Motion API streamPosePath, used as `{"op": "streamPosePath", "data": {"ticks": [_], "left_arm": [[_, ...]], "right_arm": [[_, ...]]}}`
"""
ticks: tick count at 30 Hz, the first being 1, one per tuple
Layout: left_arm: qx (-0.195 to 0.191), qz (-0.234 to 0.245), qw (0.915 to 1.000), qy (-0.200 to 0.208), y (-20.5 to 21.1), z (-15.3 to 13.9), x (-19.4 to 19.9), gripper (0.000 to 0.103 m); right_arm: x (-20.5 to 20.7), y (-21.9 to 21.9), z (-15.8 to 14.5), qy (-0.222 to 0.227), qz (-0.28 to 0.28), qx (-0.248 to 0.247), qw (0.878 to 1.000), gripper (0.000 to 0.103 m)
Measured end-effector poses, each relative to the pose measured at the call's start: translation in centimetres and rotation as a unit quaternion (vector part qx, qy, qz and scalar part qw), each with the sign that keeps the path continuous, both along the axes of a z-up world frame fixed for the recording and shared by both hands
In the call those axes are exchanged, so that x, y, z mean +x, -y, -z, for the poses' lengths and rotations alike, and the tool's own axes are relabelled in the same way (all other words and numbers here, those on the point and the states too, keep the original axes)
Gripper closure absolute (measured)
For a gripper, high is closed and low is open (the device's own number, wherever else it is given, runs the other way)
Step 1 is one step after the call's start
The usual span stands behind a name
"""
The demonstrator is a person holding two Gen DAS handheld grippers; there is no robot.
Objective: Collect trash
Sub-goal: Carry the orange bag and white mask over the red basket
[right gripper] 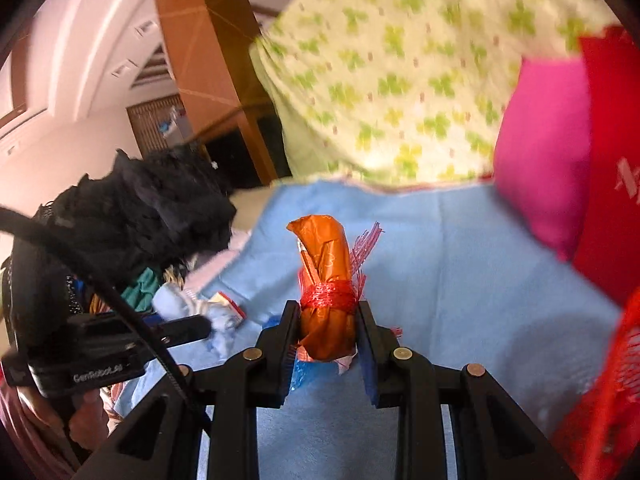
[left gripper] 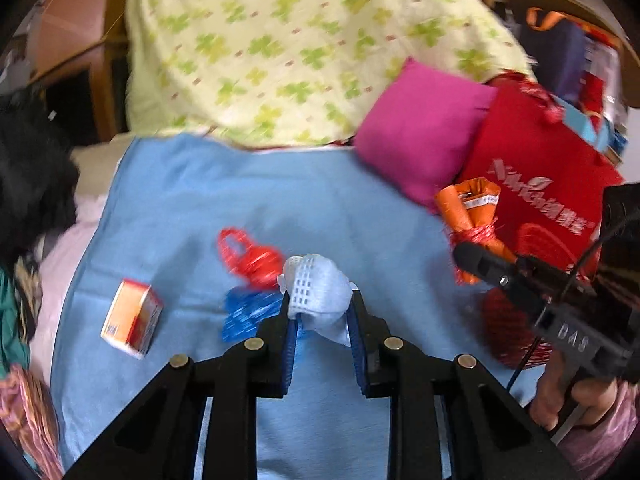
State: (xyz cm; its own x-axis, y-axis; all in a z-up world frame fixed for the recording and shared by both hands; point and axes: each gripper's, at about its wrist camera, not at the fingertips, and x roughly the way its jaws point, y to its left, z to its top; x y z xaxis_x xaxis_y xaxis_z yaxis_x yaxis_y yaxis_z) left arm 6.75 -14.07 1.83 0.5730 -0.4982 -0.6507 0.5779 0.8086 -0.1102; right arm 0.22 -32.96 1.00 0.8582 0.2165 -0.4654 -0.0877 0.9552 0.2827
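While both tools are loaded, collecting looks partway done; the left gripper [left gripper: 320,312] is clenched on a crumpled pale foam net [left gripper: 316,292], soft and ribbed; the right gripper [right gripper: 328,320] pinches an orange wrapper [right gripper: 326,280], glossy, bound with red mesh; a small carton [left gripper: 132,318], red scrap [left gripper: 250,256] and blue scrap [left gripper: 246,314] lie on the blue cloth [left gripper: 320,200].

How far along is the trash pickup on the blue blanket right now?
Nothing visibly binned yet. In hand: the left hand-held gripper is shut on a crumpled white mask, and the right hand-held gripper is shut on an orange wrapper bundle tied with red mesh. Left on the blue blanket: a small orange box, a red mesh scrap and a blue mesh scrap.
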Motion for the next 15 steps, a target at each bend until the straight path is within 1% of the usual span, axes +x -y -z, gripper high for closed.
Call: {"op": "streamPosePath", "data": {"ticks": [2,5,8,10,13,15], "left_arm": [[-0.004,0.022,0.9997,0.013,1.8,-1.3,-1.0,0.078],[-0.007,0.054,0.9981,0.029,4.7,-2.9,-2.4,0.078],[-0.005,0.085,0.9957,0.036,7.4,-3.7,-3.8,0.078],[-0.001,0.102,0.9941,0.039,9.0,-3.9,-4.8,0.078],[0.006,0.129,0.9906,0.044,11.5,-4.3,-6.7,0.078],[0.011,0.146,0.9881,0.048,13.2,-4.4,-7.9,0.078]], "right_arm": [[-1.9,0.3,-1.2,0.024,0.007,-0.002,1.0,0.074],[-5.0,1.7,-2.5,0.062,0.023,0.007,0.998,0.074],[-8.2,3.8,-3.4,0.094,0.061,0.013,0.994,0.074],[-10.5,5.8,-4.0,0.121,0.093,0.018,0.988,0.074],[-12.4,8.6,-4.4,0.142,0.131,0.032,0.981,0.074],[-13.3,10.6,-4.3,0.142,0.159,0.036,0.976,0.074]]}}
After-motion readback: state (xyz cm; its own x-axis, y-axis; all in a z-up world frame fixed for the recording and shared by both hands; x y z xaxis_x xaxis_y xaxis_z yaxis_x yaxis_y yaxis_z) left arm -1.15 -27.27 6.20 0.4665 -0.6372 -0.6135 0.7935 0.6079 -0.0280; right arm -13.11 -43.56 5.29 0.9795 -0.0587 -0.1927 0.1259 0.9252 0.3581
